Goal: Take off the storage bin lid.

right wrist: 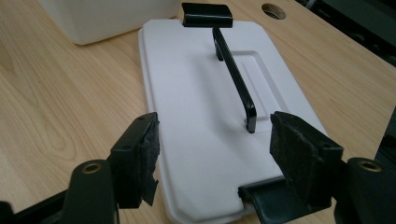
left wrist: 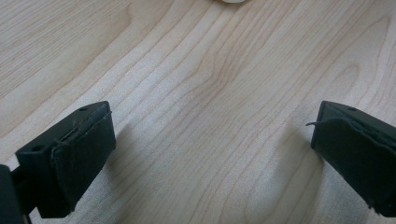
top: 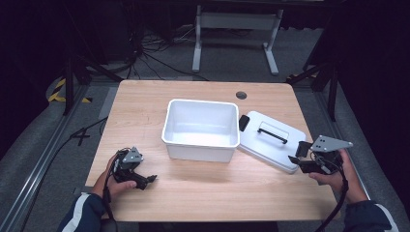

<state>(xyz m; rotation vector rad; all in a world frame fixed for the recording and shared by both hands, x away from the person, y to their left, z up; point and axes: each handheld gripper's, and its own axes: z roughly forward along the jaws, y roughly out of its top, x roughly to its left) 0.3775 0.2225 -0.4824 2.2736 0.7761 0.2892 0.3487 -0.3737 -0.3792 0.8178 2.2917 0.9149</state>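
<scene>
The right tool (top: 300, 153) sits at the near right end of the white lid (top: 270, 140), its jaws spread wide and released, nothing pressed between the pads, and in the right gripper view the lid (right wrist: 201, 121) lies flat on the worktop (top: 203, 193) with its black handle (right wrist: 236, 77) running away from the jaws. The lid rests just beside the open white tub (top: 201, 129), touching its right side, with 1 black clip (top: 243, 123) at the lid's far end. Over on the near left, the left tool (top: 151, 179) hangs low over bare worktop, jaws wide apart and holding nothing.
</scene>
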